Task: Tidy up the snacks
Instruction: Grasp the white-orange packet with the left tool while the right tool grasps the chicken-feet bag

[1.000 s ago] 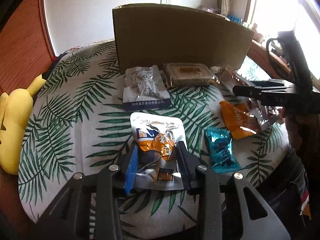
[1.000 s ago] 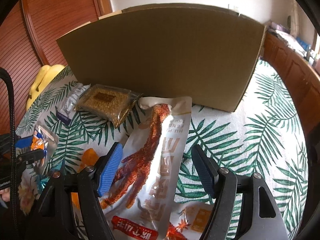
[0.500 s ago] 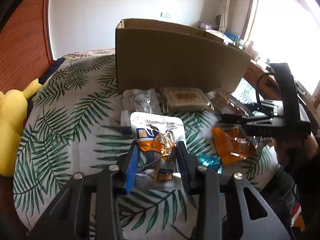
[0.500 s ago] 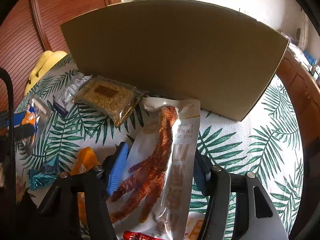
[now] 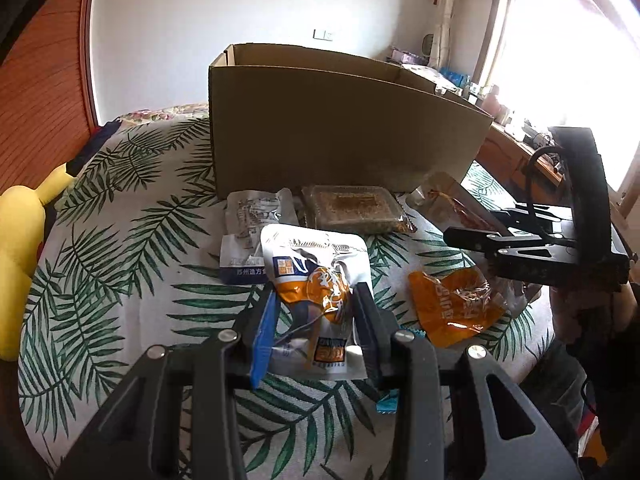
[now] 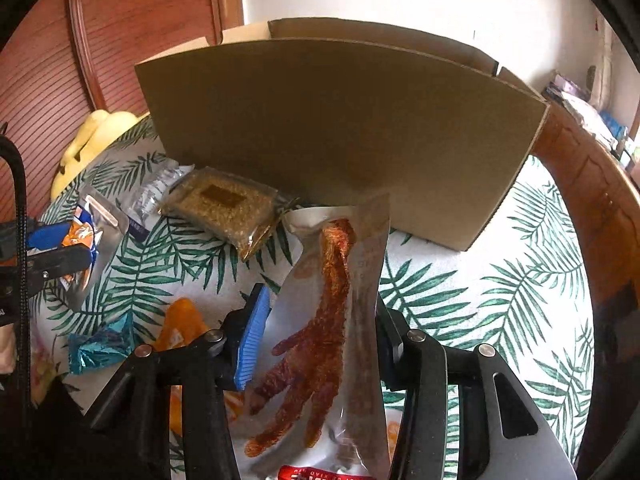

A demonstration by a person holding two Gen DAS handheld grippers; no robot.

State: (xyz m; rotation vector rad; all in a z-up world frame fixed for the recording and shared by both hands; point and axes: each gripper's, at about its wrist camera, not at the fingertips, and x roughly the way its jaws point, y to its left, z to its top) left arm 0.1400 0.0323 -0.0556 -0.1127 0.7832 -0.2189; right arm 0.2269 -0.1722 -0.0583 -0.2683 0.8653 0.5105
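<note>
We see a white wall with a small switch plate behind the scene. Reddish slatted wood panelling runs along one side. A bright window, blown out by daylight, stands beside a pale curtain. Below it a wooden cabinet carries small clutter. A leaf-print cloth covers the surface, and a yellow plush toy lies at its edge.

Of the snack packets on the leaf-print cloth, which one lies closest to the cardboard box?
The clear packet of brown granola-like bar, lying against the cardboard box front wall. The silver-and-blue packet sits beside it, slightly farther out; the orange packet is farther still.
</note>
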